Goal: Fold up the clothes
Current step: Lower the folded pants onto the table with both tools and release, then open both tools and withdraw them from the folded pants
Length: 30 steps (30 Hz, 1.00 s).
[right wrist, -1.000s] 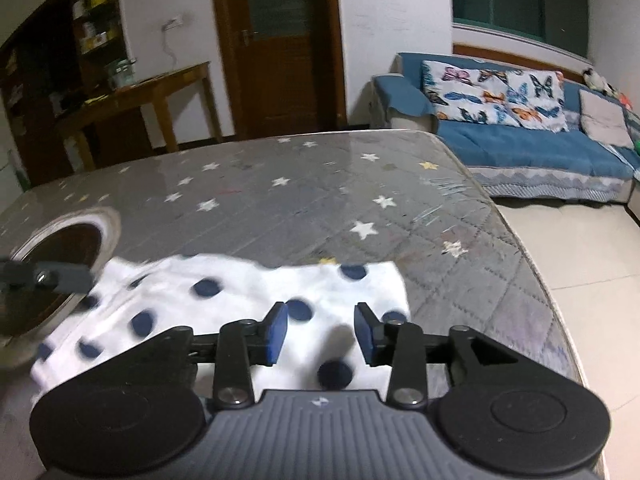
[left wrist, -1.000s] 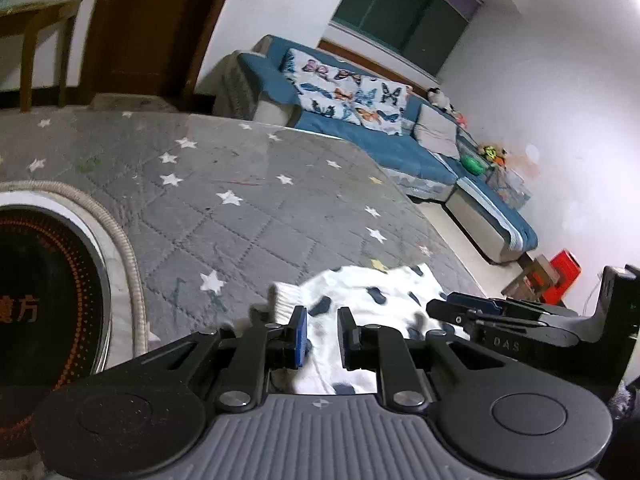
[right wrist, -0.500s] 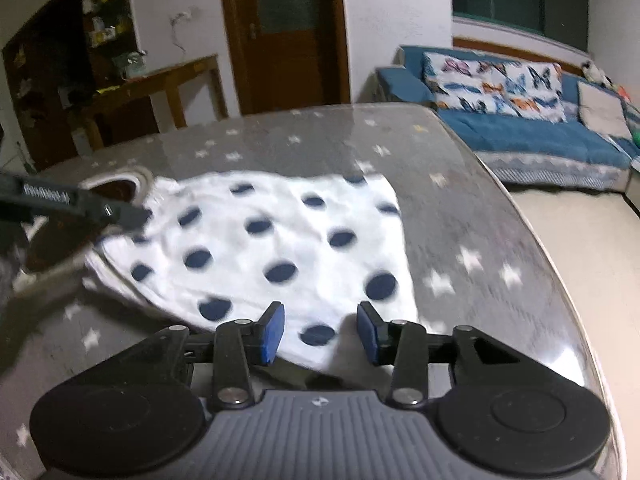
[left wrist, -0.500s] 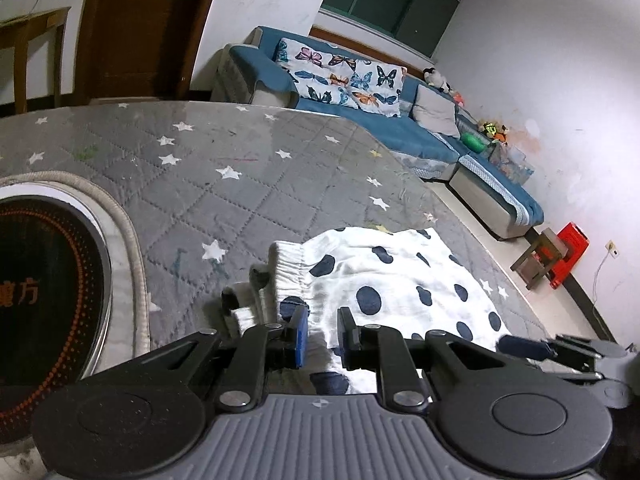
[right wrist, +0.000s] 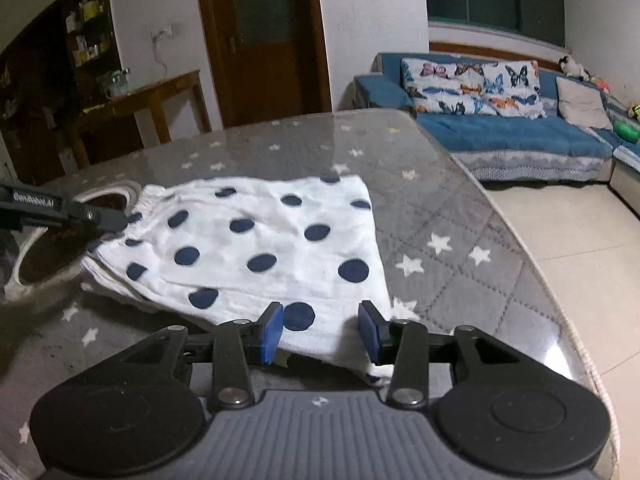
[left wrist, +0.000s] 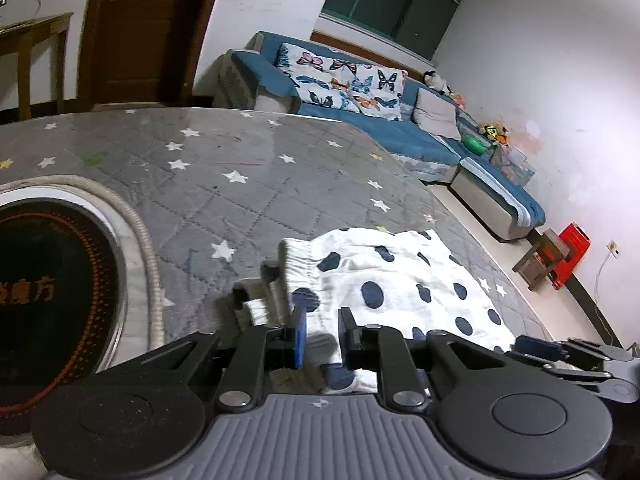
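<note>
A white garment with dark blue dots (left wrist: 400,280) (right wrist: 272,248) lies spread flat on the grey star-patterned table (left wrist: 240,200) (right wrist: 460,240). Its gathered waistband (left wrist: 296,260) is at the left end. My left gripper (left wrist: 322,336) sits low at that waistband corner; its jaws are opening, and the cloth lies between the blue pads without being pinched. My right gripper (right wrist: 320,334) is at the opposite hem, jaws opening, with the hem lying loose between its pads. Each gripper shows in the other's view: the right gripper (left wrist: 532,346) and the left gripper (right wrist: 116,220).
A round dark cooktop with a pale rim (left wrist: 48,292) (right wrist: 44,248) is set into the table, left of the garment. The table's rounded edge (right wrist: 568,332) runs close on the right. Beyond it are tiled floor, a blue sofa (right wrist: 500,128), a red stool (left wrist: 568,248) and a wooden side table (right wrist: 152,96).
The right gripper drew the hem away from the left one, and the bunched garment spread out flat. Both pairs of jaws now stand wider, the right clearly so.
</note>
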Each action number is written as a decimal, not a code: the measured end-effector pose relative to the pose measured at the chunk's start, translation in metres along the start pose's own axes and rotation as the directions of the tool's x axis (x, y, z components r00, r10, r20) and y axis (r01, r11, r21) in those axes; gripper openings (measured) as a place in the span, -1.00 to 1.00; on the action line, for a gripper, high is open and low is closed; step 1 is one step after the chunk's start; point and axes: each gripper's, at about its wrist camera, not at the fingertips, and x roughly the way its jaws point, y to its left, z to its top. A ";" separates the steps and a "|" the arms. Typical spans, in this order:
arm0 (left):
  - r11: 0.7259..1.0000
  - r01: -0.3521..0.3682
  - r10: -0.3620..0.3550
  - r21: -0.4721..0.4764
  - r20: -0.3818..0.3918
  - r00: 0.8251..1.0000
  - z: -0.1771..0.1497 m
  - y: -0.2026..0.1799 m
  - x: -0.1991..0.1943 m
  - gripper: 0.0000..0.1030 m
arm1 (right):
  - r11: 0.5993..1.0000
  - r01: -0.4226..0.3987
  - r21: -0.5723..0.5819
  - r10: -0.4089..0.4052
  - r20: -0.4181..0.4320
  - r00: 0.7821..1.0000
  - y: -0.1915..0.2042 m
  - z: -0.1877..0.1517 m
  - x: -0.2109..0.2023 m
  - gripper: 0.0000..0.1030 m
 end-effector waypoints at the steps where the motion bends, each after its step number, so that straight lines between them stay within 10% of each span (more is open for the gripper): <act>1: 1.000 0.001 -0.001 -0.001 0.002 1.000 0.000 0.001 -0.002 -0.49 | 1.000 0.006 -0.001 -0.006 0.007 1.000 0.000 0.000 -0.002 0.01; 30: 0.999 -0.024 0.025 0.030 -0.029 0.999 -0.052 -0.001 -0.041 0.69 | 0.980 0.175 0.090 -0.179 0.035 0.983 -0.013 -0.025 -0.013 0.27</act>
